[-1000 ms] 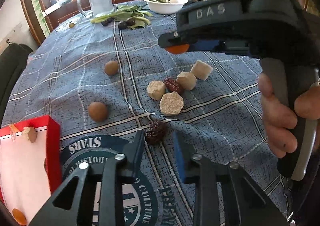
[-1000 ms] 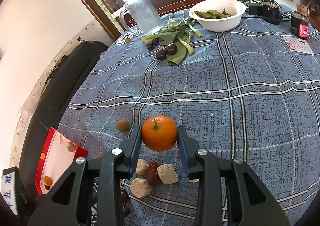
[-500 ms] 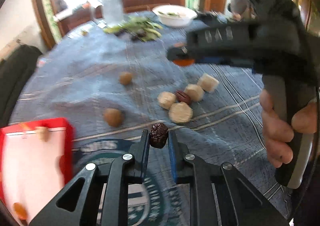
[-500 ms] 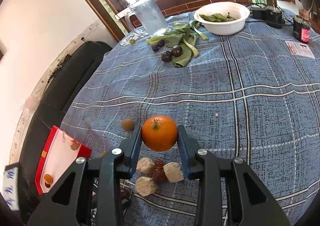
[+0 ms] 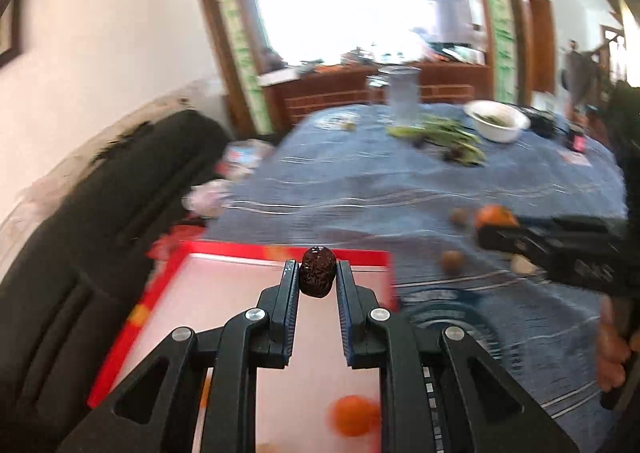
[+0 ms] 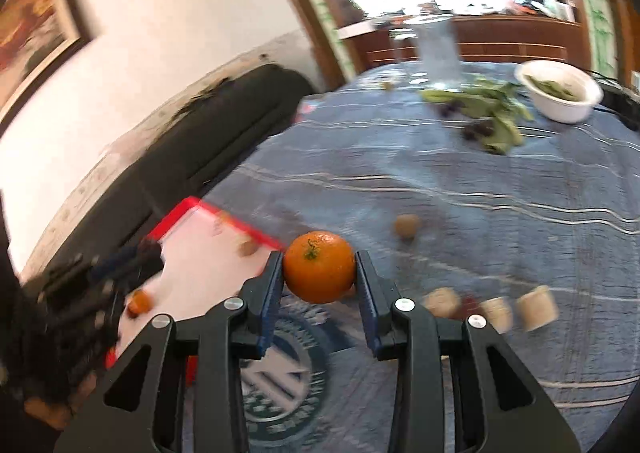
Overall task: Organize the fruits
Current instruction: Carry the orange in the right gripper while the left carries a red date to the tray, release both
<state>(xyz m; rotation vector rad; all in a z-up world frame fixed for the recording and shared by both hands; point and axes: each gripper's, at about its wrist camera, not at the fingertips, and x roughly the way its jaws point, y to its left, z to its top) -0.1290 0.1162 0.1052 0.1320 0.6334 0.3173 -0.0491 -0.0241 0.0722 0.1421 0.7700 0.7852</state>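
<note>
My left gripper (image 5: 317,277) is shut on a dark wrinkled date (image 5: 317,271) and holds it above the red tray (image 5: 224,253), which has a small orange fruit (image 5: 352,415) in it. My right gripper (image 6: 319,273) is shut on an orange (image 6: 319,272) above the blue cloth, just right of the red tray (image 6: 188,209). The right gripper and its orange also show at the right of the left wrist view (image 5: 494,217). The left gripper shows blurred at the left of the right wrist view (image 6: 120,265).
Beige cubes (image 6: 536,307) and a brown round fruit (image 6: 407,225) lie on the blue checked cloth (image 6: 500,213). A white bowl (image 6: 560,93), green leaves (image 6: 492,105) and a glass jug (image 6: 438,53) stand at the far side. A black sofa (image 5: 80,253) runs along the left.
My left gripper closed on the date, lifted it and swung left over the red tray. My right gripper, still holding the orange, also turned left toward the tray.
</note>
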